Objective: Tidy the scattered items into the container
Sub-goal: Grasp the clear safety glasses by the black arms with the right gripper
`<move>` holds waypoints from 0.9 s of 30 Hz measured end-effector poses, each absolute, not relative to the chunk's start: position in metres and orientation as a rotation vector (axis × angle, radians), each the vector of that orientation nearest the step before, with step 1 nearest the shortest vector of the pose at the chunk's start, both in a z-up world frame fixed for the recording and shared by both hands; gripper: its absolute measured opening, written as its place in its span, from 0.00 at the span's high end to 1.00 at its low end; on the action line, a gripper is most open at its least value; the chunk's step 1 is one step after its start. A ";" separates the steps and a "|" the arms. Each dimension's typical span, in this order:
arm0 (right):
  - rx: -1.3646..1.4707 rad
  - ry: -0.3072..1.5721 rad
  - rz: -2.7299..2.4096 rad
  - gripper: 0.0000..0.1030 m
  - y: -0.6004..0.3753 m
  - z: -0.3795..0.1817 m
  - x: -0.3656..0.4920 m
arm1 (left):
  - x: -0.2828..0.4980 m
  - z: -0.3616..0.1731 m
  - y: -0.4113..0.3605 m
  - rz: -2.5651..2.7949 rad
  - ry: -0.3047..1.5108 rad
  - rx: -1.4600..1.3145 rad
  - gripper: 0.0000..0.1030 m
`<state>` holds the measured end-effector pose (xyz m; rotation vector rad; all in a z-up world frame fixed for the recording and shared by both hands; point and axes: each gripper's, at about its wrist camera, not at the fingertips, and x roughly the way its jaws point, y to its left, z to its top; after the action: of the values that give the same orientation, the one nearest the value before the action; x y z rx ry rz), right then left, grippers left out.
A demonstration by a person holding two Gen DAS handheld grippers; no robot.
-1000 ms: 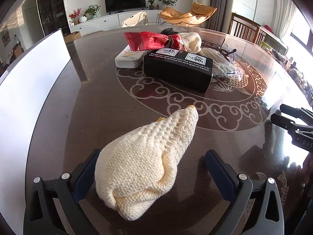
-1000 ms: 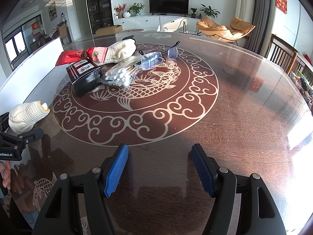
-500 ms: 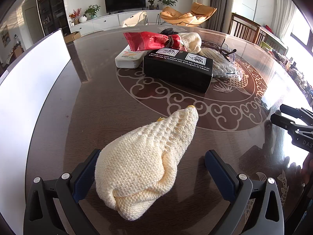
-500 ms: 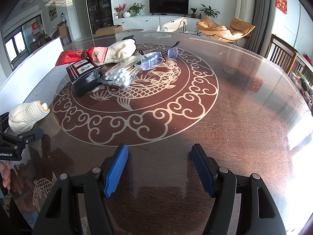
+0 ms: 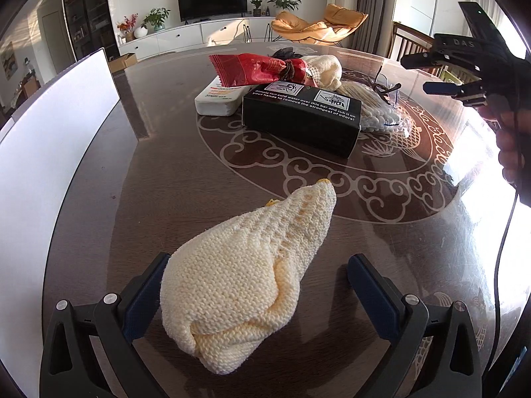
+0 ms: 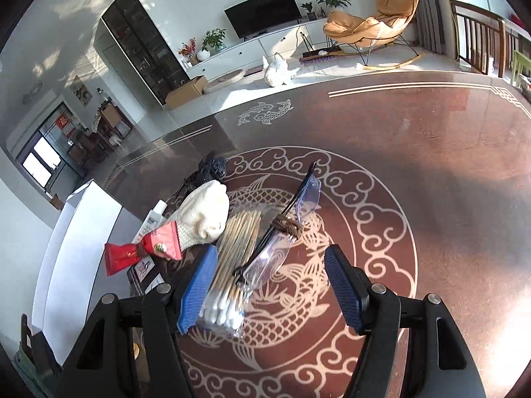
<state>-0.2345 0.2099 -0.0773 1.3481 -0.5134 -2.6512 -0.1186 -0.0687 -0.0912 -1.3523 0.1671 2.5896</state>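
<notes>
Left gripper [image 5: 257, 293] wide open around a cream knitted glove [image 5: 245, 282], bunched on glossy dark table [image 5: 159, 199], gripping nothing. Right gripper [image 6: 270, 287] spread wide, empty, above bagged cotton swabs [image 6: 232, 265] and clear plastic glasses [image 6: 285, 235]. White container [image 5: 49, 152] leftward.

A cream knitted glove [image 5: 245, 285] lies low in the frame on the dark round glass-topped table [image 5: 159, 172], between the wide-apart blue-padded jaws of the left gripper [image 5: 255, 295]. Further up sits a black printed box [image 5: 300, 119]; a white panel [image 5: 56, 152] lines the left edge.
</notes>
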 end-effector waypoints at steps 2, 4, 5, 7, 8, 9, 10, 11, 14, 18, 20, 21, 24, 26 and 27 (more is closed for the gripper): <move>1.435 -0.570 -2.672 0.34 0.210 -0.089 -0.256 | -0.119 -0.091 -0.069 2.589 0.167 -1.352 0.00; 1.513 -0.621 -2.684 0.34 0.211 -0.101 -0.270 | -0.119 -0.091 -0.069 2.589 0.167 -1.352 0.00; 1.519 -0.655 -2.686 0.34 0.213 -0.106 -0.274 | -0.119 -0.091 -0.069 2.590 0.167 -1.352 0.00; 1.527 -0.687 -2.697 0.34 0.216 -0.111 -0.279 | -0.119 -0.091 -0.068 2.590 0.168 -1.353 0.00; 1.534 -0.672 -2.706 0.34 0.215 -0.113 -0.281 | -0.119 -0.091 -0.068 2.590 0.168 -1.353 0.00; 1.535 -0.637 -2.724 0.35 0.213 -0.113 -0.284 | -0.119 -0.091 -0.068 2.591 0.168 -1.352 0.00; 1.544 -0.593 -2.735 0.35 0.210 -0.113 -0.286 | -0.119 -0.091 -0.068 2.591 0.167 -1.352 0.00; 1.551 -0.549 -2.738 0.35 0.206 -0.113 -0.289 | -0.119 -0.091 -0.068 2.591 0.167 -1.352 0.00; 1.550 -0.422 -2.730 0.35 0.194 -0.113 -0.289 | -0.119 -0.091 -0.068 2.591 0.167 -1.352 0.00; 1.534 -0.199 -2.728 0.63 0.179 -0.113 -0.278 | -0.119 -0.091 -0.068 2.591 0.166 -1.352 0.00; 1.526 -0.172 -2.718 0.71 0.182 -0.114 -0.271 | -0.119 -0.091 -0.068 2.591 0.166 -1.352 0.00; 1.524 -0.173 -2.716 0.71 0.186 -0.114 -0.267 | -0.119 -0.091 -0.068 2.591 0.166 -1.352 0.00; 1.518 -0.214 -2.689 0.71 0.202 -0.113 -0.247 | -0.119 -0.091 -0.068 2.591 0.166 -1.352 0.00; 1.499 -0.187 -2.657 0.71 0.208 -0.110 -0.224 | -0.119 -0.091 -0.068 2.591 0.167 -1.352 0.00; 1.487 -0.154 -2.638 0.71 0.209 -0.109 -0.209 | -0.119 -0.091 -0.068 2.591 0.166 -1.352 0.00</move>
<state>-0.2085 0.2088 -0.1086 1.4865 -0.1542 -2.6384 -0.1186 -0.0680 -0.0910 -1.3524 0.1663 2.5911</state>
